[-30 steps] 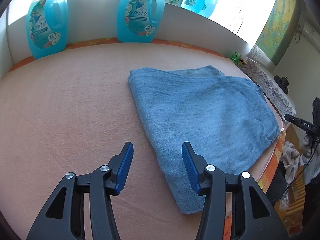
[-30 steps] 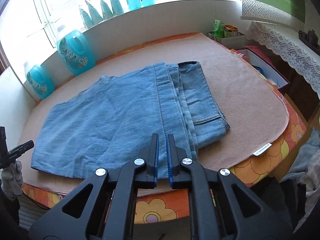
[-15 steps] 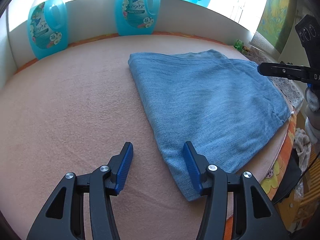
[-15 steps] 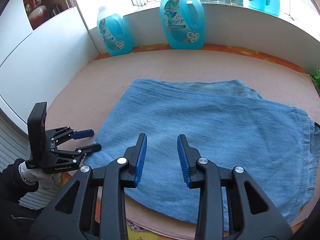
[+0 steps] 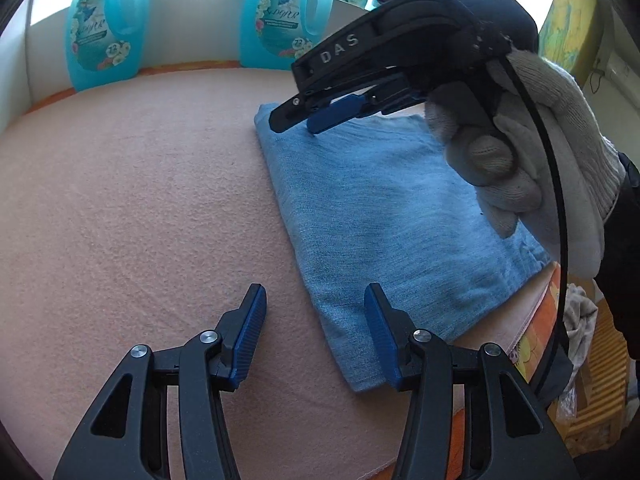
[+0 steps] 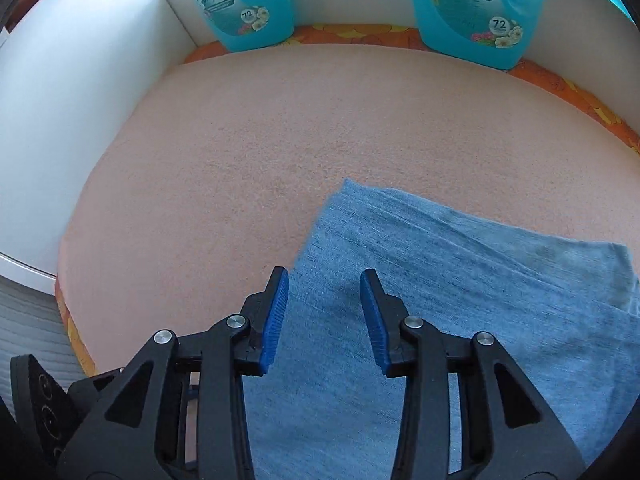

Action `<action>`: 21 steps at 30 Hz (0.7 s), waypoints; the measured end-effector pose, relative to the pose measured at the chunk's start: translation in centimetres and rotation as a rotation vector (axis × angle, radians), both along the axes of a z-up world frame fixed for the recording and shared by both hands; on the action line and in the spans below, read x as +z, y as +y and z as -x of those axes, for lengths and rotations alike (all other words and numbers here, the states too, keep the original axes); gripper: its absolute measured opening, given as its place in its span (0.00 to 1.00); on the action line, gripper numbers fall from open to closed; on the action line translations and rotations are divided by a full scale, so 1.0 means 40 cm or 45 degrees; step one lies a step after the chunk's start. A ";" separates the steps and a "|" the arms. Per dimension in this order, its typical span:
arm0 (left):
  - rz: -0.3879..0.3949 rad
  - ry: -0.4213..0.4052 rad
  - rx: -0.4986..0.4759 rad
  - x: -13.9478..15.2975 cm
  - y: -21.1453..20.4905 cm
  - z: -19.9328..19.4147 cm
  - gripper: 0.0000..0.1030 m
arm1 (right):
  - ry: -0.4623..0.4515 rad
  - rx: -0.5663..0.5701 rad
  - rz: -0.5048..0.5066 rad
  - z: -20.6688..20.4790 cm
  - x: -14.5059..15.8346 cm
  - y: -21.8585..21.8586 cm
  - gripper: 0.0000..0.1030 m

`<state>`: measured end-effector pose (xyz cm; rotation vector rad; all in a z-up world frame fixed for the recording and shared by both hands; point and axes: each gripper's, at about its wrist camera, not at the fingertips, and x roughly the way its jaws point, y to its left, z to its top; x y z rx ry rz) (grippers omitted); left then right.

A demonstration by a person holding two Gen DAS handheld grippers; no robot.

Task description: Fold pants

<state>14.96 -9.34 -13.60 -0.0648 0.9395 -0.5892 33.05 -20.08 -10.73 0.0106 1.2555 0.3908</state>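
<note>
Nearest us in the left wrist view, our left gripper [image 5: 314, 336] hangs with its jaws moderately wide and nothing between the blue pads; its right-hand pad sits over the near corner of the folded pants [image 5: 384, 216], the other over bare blanket. The pants lie as a flat blue denim rectangle on the peach blanket [image 5: 132, 200] that covers the table, toward its right edge, where an orange flowered cloth [image 5: 548, 300] shows underneath. Farther along the denim, our right gripper [image 5: 308, 120] comes in from the right, held in a white knit-gloved hand [image 5: 520, 152], its tips over the far corner of the pants. In its own view the right gripper [image 6: 324, 308] has its jaws opening, denim below the gap but not pinched by the pads; whether the tips touch the cloth we cannot tell. Beyond the blanket, two turquoise detergent bottles [image 5: 106, 30] stand against the white wall [image 5: 192, 24] at the back.
</note>
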 end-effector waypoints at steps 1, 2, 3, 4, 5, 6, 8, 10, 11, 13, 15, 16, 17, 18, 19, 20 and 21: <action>0.009 0.006 -0.005 0.000 0.001 0.002 0.49 | 0.019 0.000 0.023 -0.013 -0.006 0.018 0.38; 0.021 0.015 -0.011 0.000 -0.002 0.002 0.49 | 0.033 0.003 0.054 -0.024 -0.011 0.037 0.38; 0.037 0.028 -0.015 0.000 -0.002 0.002 0.48 | 0.042 0.009 0.092 -0.033 -0.014 0.054 0.39; 0.056 0.040 -0.018 -0.001 -0.001 0.002 0.49 | 0.052 0.016 0.137 -0.040 -0.018 0.071 0.40; 0.070 0.051 -0.021 -0.001 -0.001 0.003 0.48 | 0.063 0.023 0.172 -0.045 -0.021 0.086 0.40; 0.080 0.060 -0.024 -0.002 -0.001 0.004 0.48 | 0.071 0.026 0.202 -0.048 -0.023 0.099 0.42; 0.089 0.064 -0.029 -0.003 -0.001 0.005 0.48 | 0.083 0.029 0.261 -0.055 -0.028 0.116 0.42; 0.094 0.066 -0.032 -0.002 -0.004 0.008 0.48 | 0.095 0.046 0.318 -0.059 -0.035 0.130 0.42; 0.099 0.069 -0.035 -0.003 -0.004 0.011 0.48 | 0.100 0.059 0.346 -0.059 -0.040 0.137 0.42; 0.106 0.070 -0.042 -0.004 -0.009 0.013 0.48 | 0.104 0.086 0.400 -0.058 -0.051 0.148 0.42; 0.108 0.068 -0.042 -0.003 -0.011 0.018 0.48 | 0.095 0.103 0.429 -0.053 -0.055 0.154 0.42; 0.108 0.068 -0.040 -0.003 -0.013 0.018 0.48 | 0.090 0.105 0.437 -0.052 -0.055 0.156 0.41; 0.108 0.067 -0.038 -0.002 -0.014 0.018 0.48 | 0.082 0.102 0.446 -0.051 -0.054 0.155 0.39; 0.104 0.066 -0.036 -0.003 -0.014 0.020 0.48 | 0.071 0.095 0.458 -0.051 -0.053 0.153 0.33; 0.099 0.064 -0.036 -0.004 -0.015 0.022 0.48 | 0.059 0.089 0.475 -0.049 -0.052 0.149 0.24; 0.095 0.062 -0.035 -0.001 -0.018 0.019 0.48 | 0.055 0.090 0.464 -0.048 -0.050 0.144 0.22; 0.092 0.062 -0.033 -0.001 -0.020 0.020 0.48 | 0.051 0.086 0.448 -0.050 -0.047 0.137 0.19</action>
